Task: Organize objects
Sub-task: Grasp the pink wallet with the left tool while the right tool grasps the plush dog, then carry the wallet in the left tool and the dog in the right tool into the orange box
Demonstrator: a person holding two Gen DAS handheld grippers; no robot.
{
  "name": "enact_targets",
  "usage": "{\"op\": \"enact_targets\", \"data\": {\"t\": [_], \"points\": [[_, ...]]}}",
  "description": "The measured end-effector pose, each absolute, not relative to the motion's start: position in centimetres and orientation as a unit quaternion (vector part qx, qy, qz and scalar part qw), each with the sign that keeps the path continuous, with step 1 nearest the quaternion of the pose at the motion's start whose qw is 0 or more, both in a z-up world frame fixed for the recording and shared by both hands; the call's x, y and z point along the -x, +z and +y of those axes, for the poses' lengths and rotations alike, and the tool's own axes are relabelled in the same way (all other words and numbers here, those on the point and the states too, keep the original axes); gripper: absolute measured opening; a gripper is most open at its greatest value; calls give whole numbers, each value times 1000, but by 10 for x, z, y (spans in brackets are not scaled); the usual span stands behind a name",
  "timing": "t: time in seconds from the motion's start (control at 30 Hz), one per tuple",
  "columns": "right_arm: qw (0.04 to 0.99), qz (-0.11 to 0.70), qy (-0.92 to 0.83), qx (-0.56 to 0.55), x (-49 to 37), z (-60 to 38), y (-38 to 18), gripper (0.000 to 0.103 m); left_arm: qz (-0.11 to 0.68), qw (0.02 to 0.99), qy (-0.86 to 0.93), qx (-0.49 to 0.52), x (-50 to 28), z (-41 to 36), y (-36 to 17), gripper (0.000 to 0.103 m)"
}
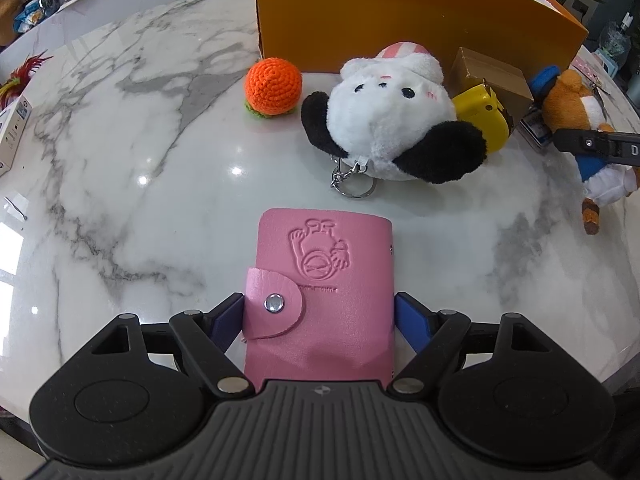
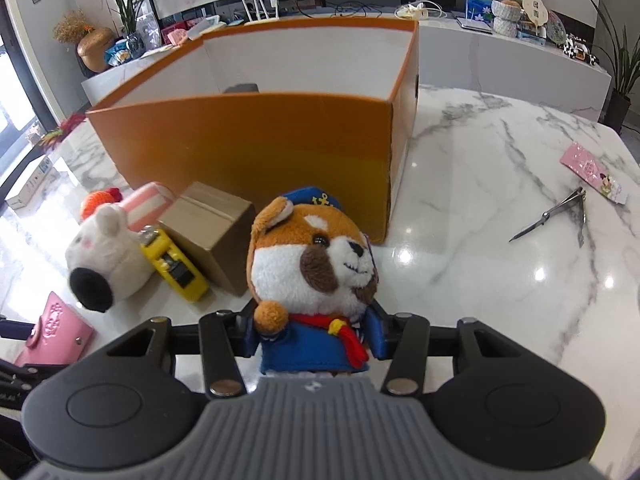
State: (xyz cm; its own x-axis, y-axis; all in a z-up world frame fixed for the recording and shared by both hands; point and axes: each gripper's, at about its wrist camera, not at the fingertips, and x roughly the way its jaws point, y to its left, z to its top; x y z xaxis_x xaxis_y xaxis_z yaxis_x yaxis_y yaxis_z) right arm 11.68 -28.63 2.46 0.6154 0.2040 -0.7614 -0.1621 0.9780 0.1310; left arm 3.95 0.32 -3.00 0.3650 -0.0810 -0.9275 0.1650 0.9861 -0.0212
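My left gripper (image 1: 319, 312) is shut on a pink card wallet (image 1: 320, 280) with a snap flap, its blue pads against both sides, low over the marble table. The wallet also shows in the right wrist view (image 2: 56, 330). My right gripper (image 2: 314, 338) is shut on the blue body of a brown sailor dog plush (image 2: 312, 256), which also shows in the left wrist view (image 1: 576, 108). Ahead stands an open orange box (image 2: 256, 148), also in the left wrist view (image 1: 400, 12).
On the table (image 1: 140, 160) by the box lie a white panda plush with keyring (image 1: 392, 120), an orange crochet ball (image 1: 273, 86), a yellow tape measure (image 2: 174, 266) and a small cardboard box (image 2: 212, 224). Scissors (image 2: 560, 216) and a pink packet (image 2: 592, 170) lie right.
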Motion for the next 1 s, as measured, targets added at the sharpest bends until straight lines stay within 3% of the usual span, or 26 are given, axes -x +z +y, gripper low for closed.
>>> {"op": "enact_targets", "data": {"t": [0.3, 0.67, 1.0], "points": [[904, 408, 122, -26, -95, -287, 47, 52, 547, 833, -82, -21, -34, 12, -11, 93], [931, 327, 154, -52, -70, -292, 114, 52, 462, 885, -64, -19, -49, 12, 54, 93], [943, 279, 167, -65, -128, -296, 188, 52, 401, 912, -87, 3, -150, -21, 145, 93]]}}
